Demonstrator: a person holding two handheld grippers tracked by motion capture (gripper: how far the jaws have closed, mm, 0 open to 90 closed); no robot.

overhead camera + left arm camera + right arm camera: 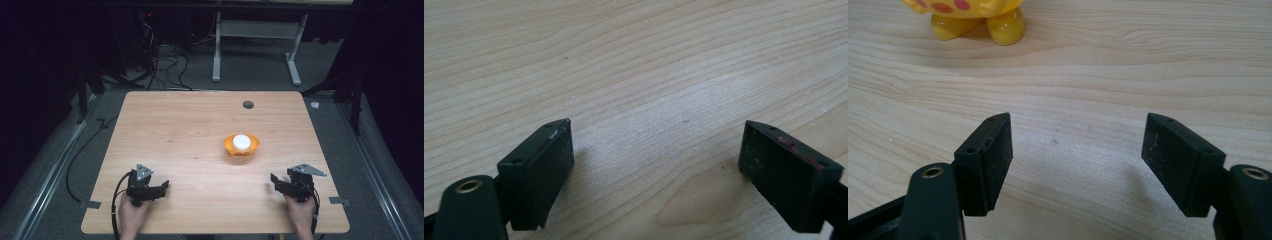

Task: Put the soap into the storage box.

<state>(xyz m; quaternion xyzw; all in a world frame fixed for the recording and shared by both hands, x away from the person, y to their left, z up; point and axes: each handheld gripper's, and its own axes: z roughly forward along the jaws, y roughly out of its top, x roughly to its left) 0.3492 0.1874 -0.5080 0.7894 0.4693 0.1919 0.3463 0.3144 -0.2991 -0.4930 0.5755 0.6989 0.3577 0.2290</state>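
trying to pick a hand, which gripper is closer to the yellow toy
The right gripper: the yellow toy sits toward its side, farther from the left gripper.

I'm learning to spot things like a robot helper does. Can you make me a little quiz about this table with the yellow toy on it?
1. True or false: the yellow toy lies between the left gripper's jaws.
2. Which gripper is nearer the toy? A) left gripper B) right gripper
3. Fill in: both grippers' jaws stand ____ over the wooden table.

Key: 1 false, since the toy stands apart, further up the table. 2 B. 3 open.
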